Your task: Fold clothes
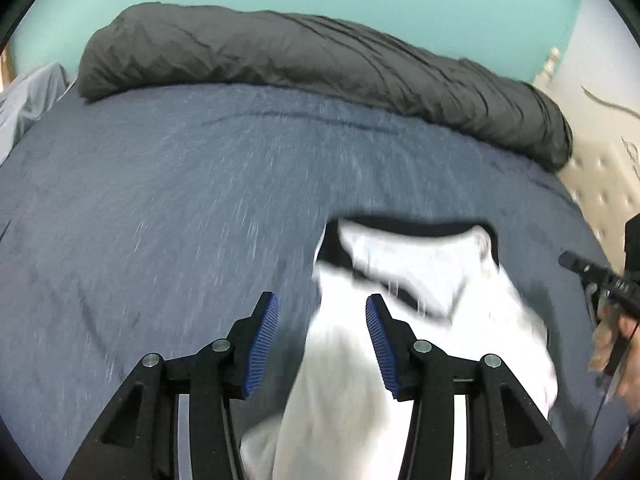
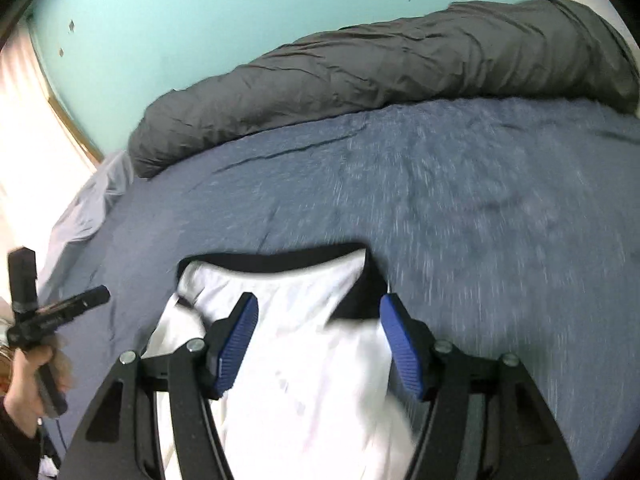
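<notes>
Both views are streaked with motion blur; the white garment (image 1: 420, 280) with black trim lies on the blue-grey bed sheet (image 1: 160, 200), at the near edge of the bed, bunched and partly doubled over itself; its exact kind I cannot tell. The left tongs (image 1: 322, 308) stand wide, blue ribbed pads (image 1: 262, 340) well apart, nothing gripped; the white cloth runs up between them, and whether it touches either pad cannot be told through the blur. Over on the right wrist view, the right tongs (image 2: 318, 308) are spread wide too, hovering over the same garment (image 2: 300, 360); its black edge (image 2: 280, 258) curves across the far side, and a black strip sits just beside the right-hand pad (image 2: 402, 344). A rumpled dark grey duvet (image 2: 380, 68) is rolled along the far side of the bed, against the turquoise wall (image 2: 200, 12). The person's left hand (image 2: 36, 372) shows at the left edge of the right view; the right hand (image 1: 612, 340) at the right edge of the left view.
</notes>
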Tool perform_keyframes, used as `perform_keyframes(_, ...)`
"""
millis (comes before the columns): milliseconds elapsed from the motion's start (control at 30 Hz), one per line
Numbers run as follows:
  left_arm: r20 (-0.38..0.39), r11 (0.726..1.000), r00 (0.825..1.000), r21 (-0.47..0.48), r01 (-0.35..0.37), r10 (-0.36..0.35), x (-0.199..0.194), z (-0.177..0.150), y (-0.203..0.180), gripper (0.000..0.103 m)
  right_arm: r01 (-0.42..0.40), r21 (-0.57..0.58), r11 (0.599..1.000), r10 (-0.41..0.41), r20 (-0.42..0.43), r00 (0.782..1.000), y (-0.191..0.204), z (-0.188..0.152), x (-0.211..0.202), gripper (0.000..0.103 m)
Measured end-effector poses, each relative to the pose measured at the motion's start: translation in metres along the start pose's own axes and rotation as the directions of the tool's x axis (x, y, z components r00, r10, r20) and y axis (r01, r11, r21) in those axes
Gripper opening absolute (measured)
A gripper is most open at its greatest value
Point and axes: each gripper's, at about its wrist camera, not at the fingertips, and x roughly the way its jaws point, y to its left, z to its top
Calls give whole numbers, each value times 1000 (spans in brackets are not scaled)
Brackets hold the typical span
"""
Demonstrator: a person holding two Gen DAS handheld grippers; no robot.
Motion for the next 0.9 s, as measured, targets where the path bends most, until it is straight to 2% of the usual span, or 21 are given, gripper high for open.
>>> perform_keyframes(100,-32,999,999,-38,5,-6,-12,-42,10,50,-11,38,999,12,-4,1000,-5,-39,-24,64)
perform_keyframes(200,-29,995,999,-100,19,-22,-19,-77,18,50,-22,77,997,23,-8,1000,-9,-76,-47,64)
perform_keyframes(400,8,973,999,-226,47,-47,-25,-128,34,50,15,176,984,-10,-29,1000,-36,-112,-63,64)
perform_keyframes(567,41,960,998,-274,52,-42,-27,-152,40,50,49,215,975,-38,-58,998,-58,-128,-57,64)
perform_keyframes(767,27,959,998,-278,60,-54,-20,-160,45,50,52,274,960,-42,-42,998,-78,-129,-36,64)
perform_keyframes(900,26,958,998,-280,61,-56,-21,-165,47,50,86,292,952,-77,-42,996,-85,-129,-21,58)
